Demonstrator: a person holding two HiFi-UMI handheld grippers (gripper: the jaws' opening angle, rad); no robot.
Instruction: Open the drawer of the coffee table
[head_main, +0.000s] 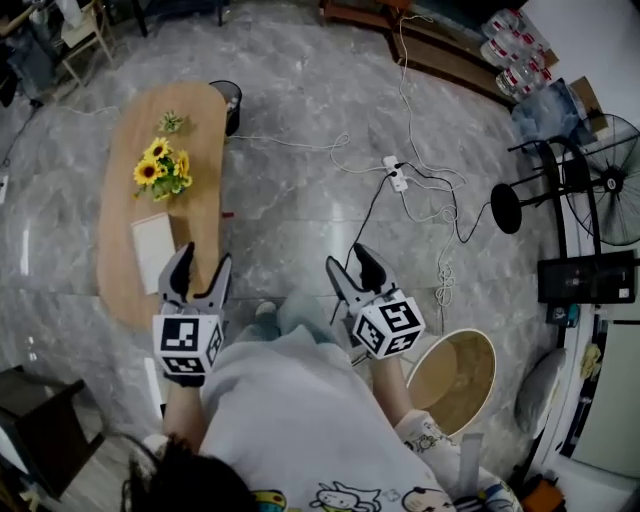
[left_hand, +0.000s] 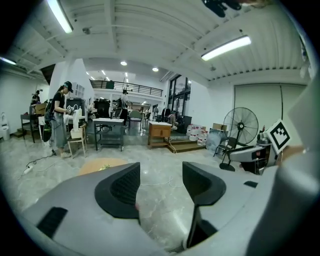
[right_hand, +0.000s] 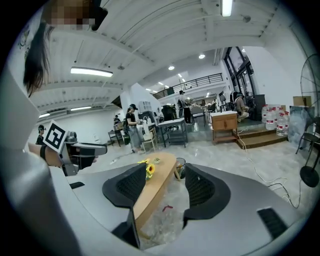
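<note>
The oval wooden coffee table (head_main: 125, 215) stands at the left of the head view, with sunflowers (head_main: 163, 168), a small plant (head_main: 171, 122) and a white book (head_main: 153, 250) on top. No drawer front can be made out in any view. My left gripper (head_main: 203, 262) hovers open over the table's near right edge. My right gripper (head_main: 350, 260) is open above the marble floor, to the right of the table. In the left gripper view the gripper (left_hand: 161, 174) holds nothing and only floor lies beyond it. Between the jaws of the right gripper (right_hand: 166, 175) I see the table (right_hand: 156, 184) lengthwise.
A black bin (head_main: 228, 100) stands at the table's far end. A white power strip (head_main: 397, 176) with trailing cables lies on the floor ahead. A round wooden stool (head_main: 455, 375) is at my right; a fan (head_main: 606, 180) and a black stand (head_main: 505, 208) are farther right. A dark cabinet (head_main: 30, 420) is at lower left.
</note>
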